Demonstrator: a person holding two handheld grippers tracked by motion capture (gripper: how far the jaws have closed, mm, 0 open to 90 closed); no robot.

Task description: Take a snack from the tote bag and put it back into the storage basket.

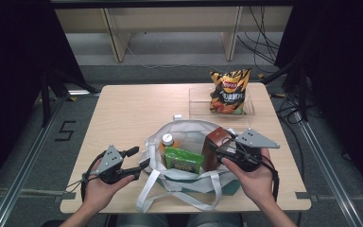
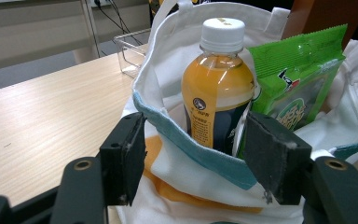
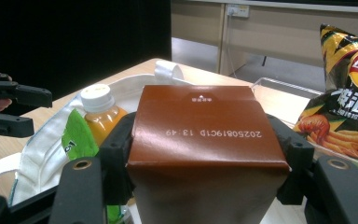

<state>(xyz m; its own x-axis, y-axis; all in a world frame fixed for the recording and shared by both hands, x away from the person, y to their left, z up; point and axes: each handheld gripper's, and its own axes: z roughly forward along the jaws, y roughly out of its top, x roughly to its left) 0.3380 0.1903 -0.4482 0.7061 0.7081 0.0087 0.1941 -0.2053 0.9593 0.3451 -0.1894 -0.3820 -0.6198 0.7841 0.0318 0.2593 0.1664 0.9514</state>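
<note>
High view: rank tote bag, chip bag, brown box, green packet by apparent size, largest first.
1. tote bag, clearly the largest.
2. chip bag.
3. brown box and green packet: look about alike; both sit partly hidden inside the tote bag, so no firm order between them.

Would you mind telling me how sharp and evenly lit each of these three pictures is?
High view: table evenly lit, surroundings nearly black, everything slightly soft. Left gripper view: the bottle and green packet are crisp with small glints, the background shelving blurred. Right gripper view: soft sheen on the brown box, its printed date legible; dark backdrop at left, the chip bag reasonably clear.
</note>
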